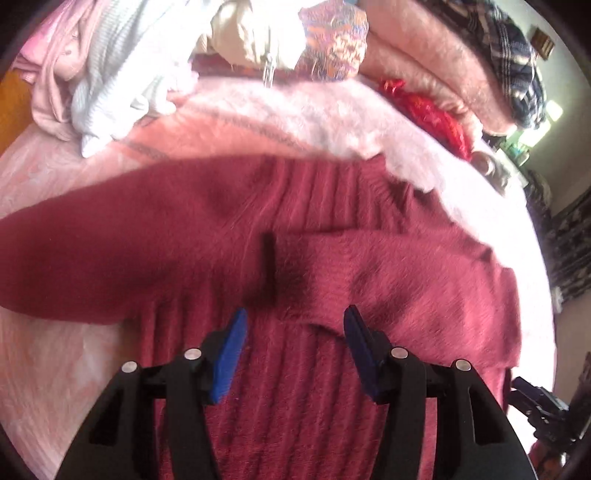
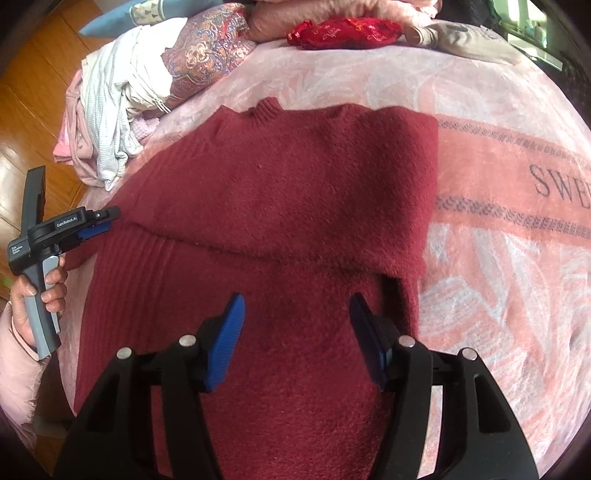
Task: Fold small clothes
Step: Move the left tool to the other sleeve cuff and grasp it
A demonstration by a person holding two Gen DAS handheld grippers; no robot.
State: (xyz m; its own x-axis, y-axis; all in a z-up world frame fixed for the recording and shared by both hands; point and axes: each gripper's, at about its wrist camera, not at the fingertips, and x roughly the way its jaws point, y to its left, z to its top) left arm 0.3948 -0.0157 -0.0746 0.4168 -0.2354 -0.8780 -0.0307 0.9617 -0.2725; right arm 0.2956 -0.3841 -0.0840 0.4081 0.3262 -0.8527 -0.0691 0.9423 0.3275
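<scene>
A dark red knitted sweater (image 1: pixel 295 229) lies flat on a pink blanket (image 1: pixel 66 192). In the right wrist view the sweater (image 2: pixel 288 192) has one sleeve folded across its body and its collar at the far edge. My left gripper (image 1: pixel 293 321) is open and empty, held just above the sweater's ribbed body. My right gripper (image 2: pixel 297 306) is open and empty above the sweater's lower part. The left gripper also shows in the right wrist view (image 2: pixel 92 227), held by a hand at the sweater's left edge. The right gripper shows at the lower right of the left wrist view (image 1: pixel 532 398).
A pile of white and pink clothes (image 2: pixel 114 96) lies at the bed's far left beside a paisley cushion (image 2: pixel 207 51). A red shiny cushion (image 2: pixel 343 33) and a grey garment (image 2: pixel 465 40) lie at the far side. Wooden floor (image 2: pixel 33 92) lies left of the bed.
</scene>
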